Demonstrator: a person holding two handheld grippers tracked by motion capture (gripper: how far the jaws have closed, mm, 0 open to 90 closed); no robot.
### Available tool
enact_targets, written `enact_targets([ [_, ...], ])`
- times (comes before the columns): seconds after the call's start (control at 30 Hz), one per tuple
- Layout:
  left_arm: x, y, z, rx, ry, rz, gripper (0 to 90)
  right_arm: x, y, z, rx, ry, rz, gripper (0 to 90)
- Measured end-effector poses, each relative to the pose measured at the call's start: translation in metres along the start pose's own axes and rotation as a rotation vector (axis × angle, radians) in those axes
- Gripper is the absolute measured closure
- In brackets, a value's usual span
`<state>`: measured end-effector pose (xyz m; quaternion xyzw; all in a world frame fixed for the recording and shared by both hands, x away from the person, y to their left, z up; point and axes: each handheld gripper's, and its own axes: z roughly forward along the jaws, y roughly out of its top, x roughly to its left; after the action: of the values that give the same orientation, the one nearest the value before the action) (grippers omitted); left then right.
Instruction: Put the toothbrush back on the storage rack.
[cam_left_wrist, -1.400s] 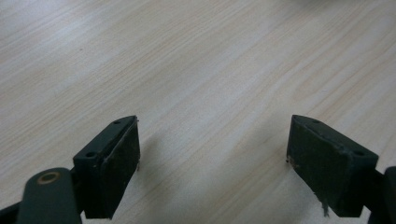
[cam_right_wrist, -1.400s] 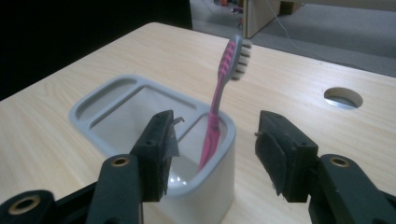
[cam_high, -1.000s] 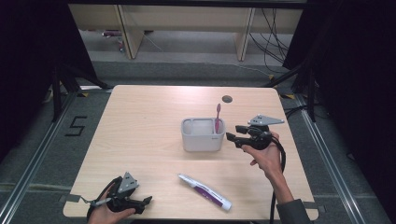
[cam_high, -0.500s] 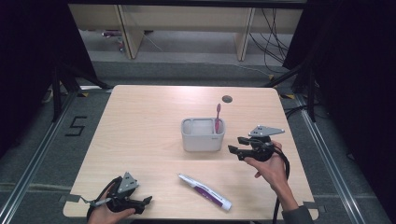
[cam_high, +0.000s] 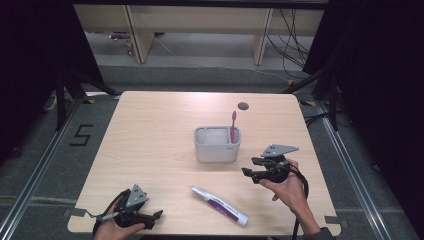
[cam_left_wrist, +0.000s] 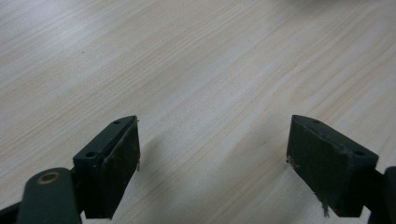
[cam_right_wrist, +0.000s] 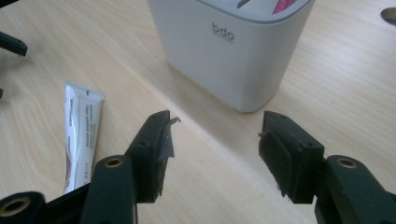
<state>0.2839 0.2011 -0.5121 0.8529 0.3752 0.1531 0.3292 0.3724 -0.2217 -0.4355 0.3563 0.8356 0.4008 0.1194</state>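
Right tongs (cam_high: 248, 172): jaws apart, nothing between them, hovering low just off the front-right corner of the pale grey plastic holder box (cam_high: 217, 145). In the right gripper view the box's front wall (cam_right_wrist: 233, 51) stands close ahead of the empty jaws.

Left tongs (cam_high: 156, 216): jaws apart over bare wood, well off to the holder's front-left, near the tabletop's (cam_high: 150, 130) front edge.

A pink toothbrush (cam_high: 232, 125) stands upright in the holder's right compartment. The white toothpaste tube with purple label (cam_high: 219, 204) lies flat, well in front of the holder and between the two hands, untouched.

Judgement: step in hand looks like the right tongs' approach to the tube. Next move calls for swinging toward the tube, lowering, and straddling its width before closing.
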Motion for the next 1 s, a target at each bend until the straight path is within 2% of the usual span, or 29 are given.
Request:
enact_targets([
  [0.03,0.001,0.0,0.0,0.006,0.001,0.008,16.8,0.005,-0.001,-0.001,0.028,0.005,0.051,43.8],
  [0.07,0.001,0.0,0.0,0.004,0.002,0.005,16.9,0.003,-0.001,0.001,0.02,0.011,0.009,43.7],
  [0.1,0.001,0.0,0.0,0.005,0.002,0.009,16.8,0.005,-0.002,0.001,0.025,0.015,0.002,43.6],
  [0.13,0.0,0.0,0.0,0.002,0.002,0.002,16.9,0.007,-0.002,0.001,0.04,0.018,0.027,43.4],
  [0.23,0.0,0.0,0.0,0.004,0.001,0.006,16.8,0.01,-0.003,0.003,0.039,0.027,-0.004,43.1],
  [0.27,0.0,0.0,0.0,0.005,0.001,0.005,16.8,0.01,-0.003,0.004,0.038,0.024,-0.03,43.0],
  [0.33,0.0,0.0,-0.001,0.006,0.0,0.008,16.8,0.014,-0.003,0.003,0.054,0.034,-0.002,42.9],
  [0.37,0.001,0.0,-0.001,0.007,-0.001,0.009,16.8,0.014,-0.003,0.005,0.046,0.043,-0.03,42.8],
  [0.43,0.001,0.0,0.0,0.008,0.006,0.008,16.8,0.018,-0.003,0.005,0.043,0.034,-0.024,42.8],
  [0.47,0.0,0.0,0.0,0.0,0.004,-0.002,16.8,0.02,-0.003,0.005,0.061,0.051,-0.02,42.8],
  [0.5,0.001,0.0,-0.001,0.008,0.0,0.01,16.8,0.022,-0.003,0.005,0.062,0.054,-0.023,42.8],
  [0.53,0.001,0.0,0.0,0.007,0.0,0.01,16.8,0.022,-0.003,0.007,0.059,0.058,-0.048,42.8],
  [0.6,0.001,0.0,0.0,0.008,0.002,0.008,16.8,0.026,-0.004,0.008,0.065,0.059,-0.038,42.8],
  [0.77,0.001,0.0,0.0,0.008,0.002,0.008,16.9,0.033,-0.003,0.009,0.08,0.09,-0.06,42.7],
  [0.9,0.001,0.0,-0.001,0.008,0.001,0.009,16.9,0.039,-0.002,0.01,0.084,0.083,-0.067,42.9],
  [0.93,0.001,0.0,-0.001,0.008,0.002,0.008,16.8,0.039,-0.001,0.011,0.083,0.094,-0.093,42.9],
  [0.97,0.001,0.0,0.0,0.006,0.004,0.006,16.8,0.042,-0.002,0.012,0.075,0.091,-0.075,42.8],
  [1.0,0.0,0.0,0.0,0.004,0.003,0.004,16.8,0.042,-0.001,0.012,0.085,0.094,-0.086,42.8],
])
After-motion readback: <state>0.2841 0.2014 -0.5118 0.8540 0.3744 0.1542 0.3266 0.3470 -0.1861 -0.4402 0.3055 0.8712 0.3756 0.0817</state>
